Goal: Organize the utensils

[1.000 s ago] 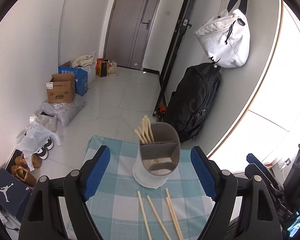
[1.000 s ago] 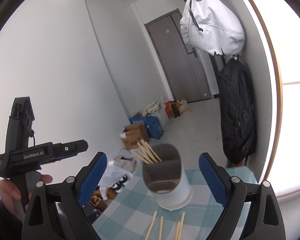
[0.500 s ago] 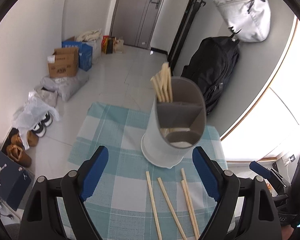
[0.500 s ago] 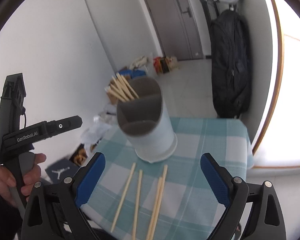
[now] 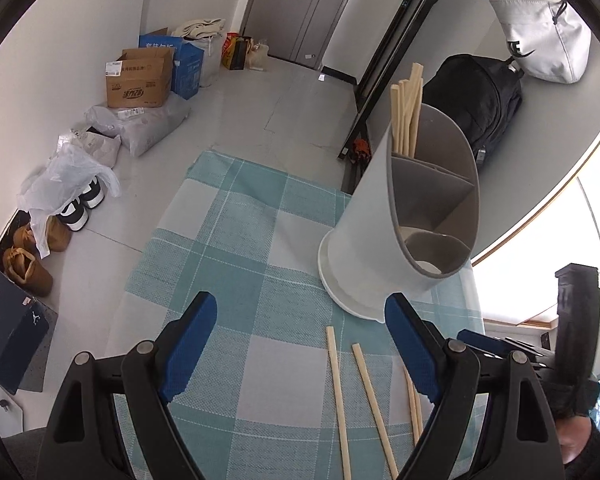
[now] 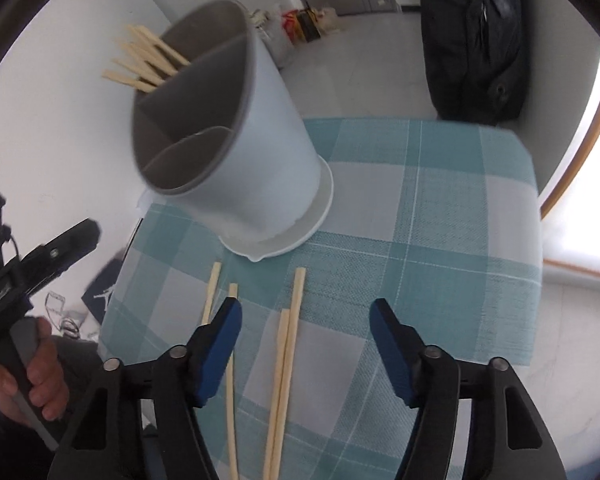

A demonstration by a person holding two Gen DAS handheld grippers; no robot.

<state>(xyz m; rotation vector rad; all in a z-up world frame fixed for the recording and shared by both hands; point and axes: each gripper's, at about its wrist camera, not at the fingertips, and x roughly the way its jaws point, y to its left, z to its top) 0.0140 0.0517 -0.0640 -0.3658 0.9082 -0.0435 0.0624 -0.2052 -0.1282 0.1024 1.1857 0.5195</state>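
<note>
Chopsticks lie loose on the teal-and-white checked tablecloth: four pale sticks in the lower middle of the right wrist view, two single ones on the left and two lying together just right of them. In the left wrist view the same loose sticks sit at lower centre-right. More chopsticks stand bundled in the far compartment of the white utensil holder, which has a grey divided interior and rests on the cloth just beyond the loose sticks; its other compartments hold no chopsticks.

Right gripper, at the bottom of its own view, is closing, its blue pads either side of the paired sticks with clear gaps, not touching them. Its left pad covers part of one single stick.

Left gripper is spread wide above the cloth, with the two single sticks seen between its pads and nothing pinched. A hand at the lower left of the right wrist view grips its handle.
</note>
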